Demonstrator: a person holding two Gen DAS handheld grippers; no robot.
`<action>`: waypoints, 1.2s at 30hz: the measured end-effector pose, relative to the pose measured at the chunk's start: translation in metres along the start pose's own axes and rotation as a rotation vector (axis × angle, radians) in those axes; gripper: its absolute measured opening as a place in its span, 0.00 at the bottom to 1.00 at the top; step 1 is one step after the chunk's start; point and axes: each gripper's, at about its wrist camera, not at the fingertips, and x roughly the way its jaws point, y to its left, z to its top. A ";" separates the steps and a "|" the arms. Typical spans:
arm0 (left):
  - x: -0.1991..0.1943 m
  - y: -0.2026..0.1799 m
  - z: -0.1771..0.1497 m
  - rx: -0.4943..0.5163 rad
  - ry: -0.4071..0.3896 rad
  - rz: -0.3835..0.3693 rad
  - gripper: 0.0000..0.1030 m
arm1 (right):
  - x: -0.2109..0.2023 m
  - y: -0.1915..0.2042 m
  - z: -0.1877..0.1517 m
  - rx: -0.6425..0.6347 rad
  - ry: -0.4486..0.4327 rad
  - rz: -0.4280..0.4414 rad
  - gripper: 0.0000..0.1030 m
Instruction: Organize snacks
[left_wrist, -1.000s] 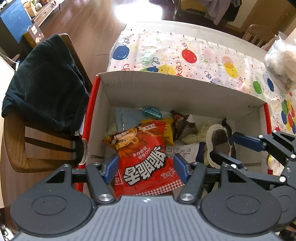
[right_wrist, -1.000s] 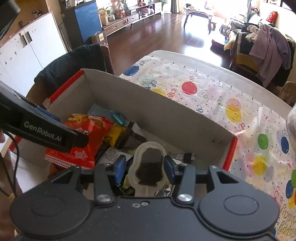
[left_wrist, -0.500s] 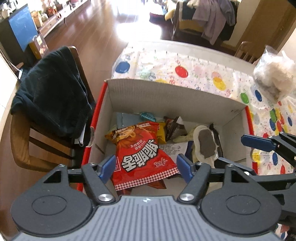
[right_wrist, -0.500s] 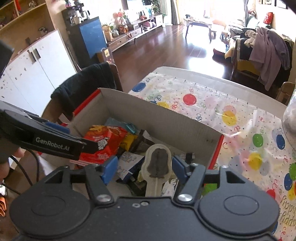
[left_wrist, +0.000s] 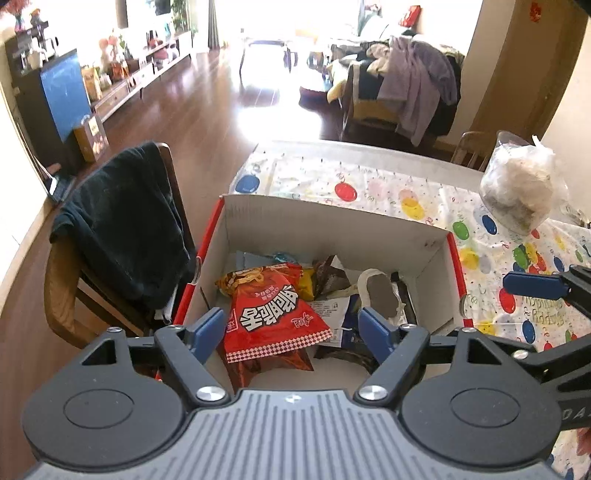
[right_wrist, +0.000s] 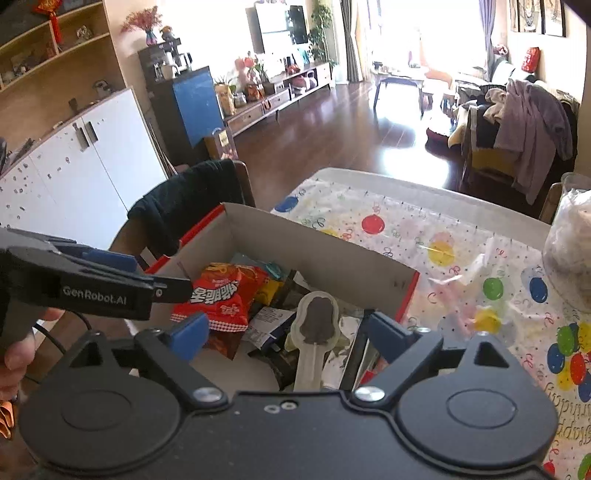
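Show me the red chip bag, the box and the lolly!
red chip bag (left_wrist: 273, 317), left wrist view, printed front.
box (left_wrist: 332, 225), left wrist view, far inner wall.
lolly (right_wrist: 317, 319), right wrist view, dark head.

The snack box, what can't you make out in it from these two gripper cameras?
- Left wrist view: the box's near wall and floor are hidden by the left gripper.
- Both views: the brown packet under the red snack bag is mostly covered.
- Right wrist view: the white lollipop-shaped packet's lower end runs behind the right gripper.
- Small print on the wrappers is too small to read.
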 end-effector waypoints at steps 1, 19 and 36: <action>-0.004 -0.002 -0.002 0.007 -0.012 0.007 0.77 | -0.004 0.000 -0.001 0.002 -0.007 0.004 0.90; -0.048 -0.018 -0.034 -0.005 -0.146 -0.024 0.99 | -0.051 -0.001 -0.027 0.031 -0.109 0.017 1.00; -0.054 -0.039 -0.050 0.016 -0.152 -0.004 0.99 | -0.065 -0.015 -0.044 0.085 -0.123 0.021 1.00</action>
